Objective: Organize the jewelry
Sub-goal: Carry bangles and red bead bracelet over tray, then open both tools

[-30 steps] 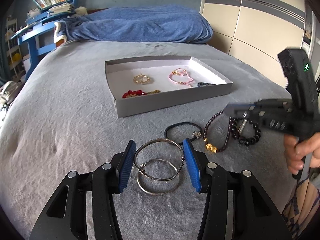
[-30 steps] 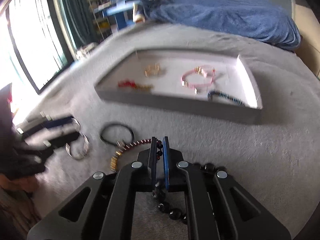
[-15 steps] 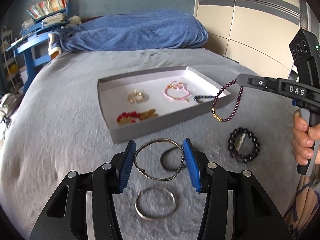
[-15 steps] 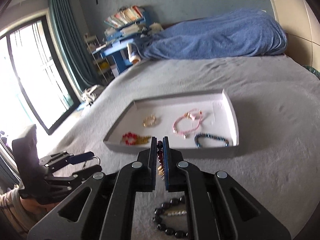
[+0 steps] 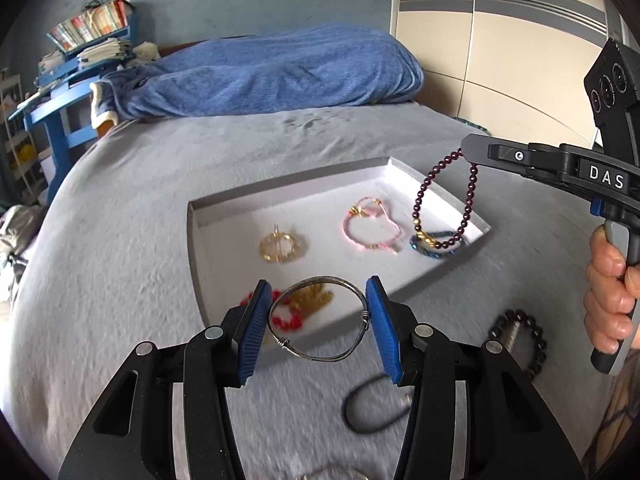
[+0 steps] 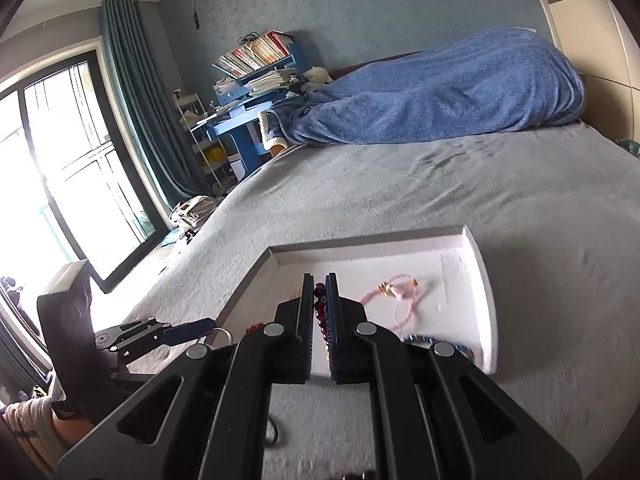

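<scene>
One silver bangle (image 5: 318,318) in left jaws, one garnet bracelet (image 5: 444,204) in right; four pieces in tray (image 5: 196,256).

Bed cover: grey bedspread (image 5: 120,216) across the near scene
Far end: rumpled blue blanket (image 5: 272,72)
Far left: blue desk (image 5: 60,120), books (image 6: 256,54) stacked above
Left: window (image 6: 60,184), teal curtain (image 6: 140,100)
Right: cream wardrobe (image 5: 500,60)

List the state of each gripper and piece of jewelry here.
left gripper: shut on silver bangle, lifted
right gripper: shut on garnet bead bracelet, dangling over tray
pink bracelet: lying in tray
black bead bracelet: lying on bed
black hair tie: lying on bed
</scene>
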Demonstrator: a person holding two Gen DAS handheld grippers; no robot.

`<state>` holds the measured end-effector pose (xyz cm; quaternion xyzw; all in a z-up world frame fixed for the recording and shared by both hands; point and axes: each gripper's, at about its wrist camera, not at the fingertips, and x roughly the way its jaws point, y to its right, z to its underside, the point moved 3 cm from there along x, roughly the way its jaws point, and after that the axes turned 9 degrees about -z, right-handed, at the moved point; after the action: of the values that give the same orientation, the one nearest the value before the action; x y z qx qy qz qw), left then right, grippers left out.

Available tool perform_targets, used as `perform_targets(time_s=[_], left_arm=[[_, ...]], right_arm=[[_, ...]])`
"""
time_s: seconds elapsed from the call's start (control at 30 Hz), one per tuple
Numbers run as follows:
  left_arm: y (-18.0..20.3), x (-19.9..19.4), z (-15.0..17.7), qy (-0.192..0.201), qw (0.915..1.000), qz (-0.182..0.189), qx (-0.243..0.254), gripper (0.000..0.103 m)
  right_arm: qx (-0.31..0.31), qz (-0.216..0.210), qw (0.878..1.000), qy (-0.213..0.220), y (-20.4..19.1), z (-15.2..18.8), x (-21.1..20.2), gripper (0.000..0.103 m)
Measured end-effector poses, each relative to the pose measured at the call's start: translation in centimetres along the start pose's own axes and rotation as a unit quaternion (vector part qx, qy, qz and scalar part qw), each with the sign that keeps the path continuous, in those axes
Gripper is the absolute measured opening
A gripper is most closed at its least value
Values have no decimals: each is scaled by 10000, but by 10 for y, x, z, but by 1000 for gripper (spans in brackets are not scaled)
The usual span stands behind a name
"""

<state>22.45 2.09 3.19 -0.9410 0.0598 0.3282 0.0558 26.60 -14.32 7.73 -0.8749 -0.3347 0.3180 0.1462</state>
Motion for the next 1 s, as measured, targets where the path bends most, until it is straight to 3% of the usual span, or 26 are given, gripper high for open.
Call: perform_targets(time_s=[0.4,0.67,1.0], left_arm=[[6,57,-27,-230,9996,-152,-65,50],[18,89,-23,-571,9981,-220,82,50],[23,103,-19,-780,9968,-123,112,50]], right_arm=[[104,21,9998,-173,24,-10,37,6],[335,415,9967,-613,56,8,58,6],[228,762,9920,-981,63,24,71,6]])
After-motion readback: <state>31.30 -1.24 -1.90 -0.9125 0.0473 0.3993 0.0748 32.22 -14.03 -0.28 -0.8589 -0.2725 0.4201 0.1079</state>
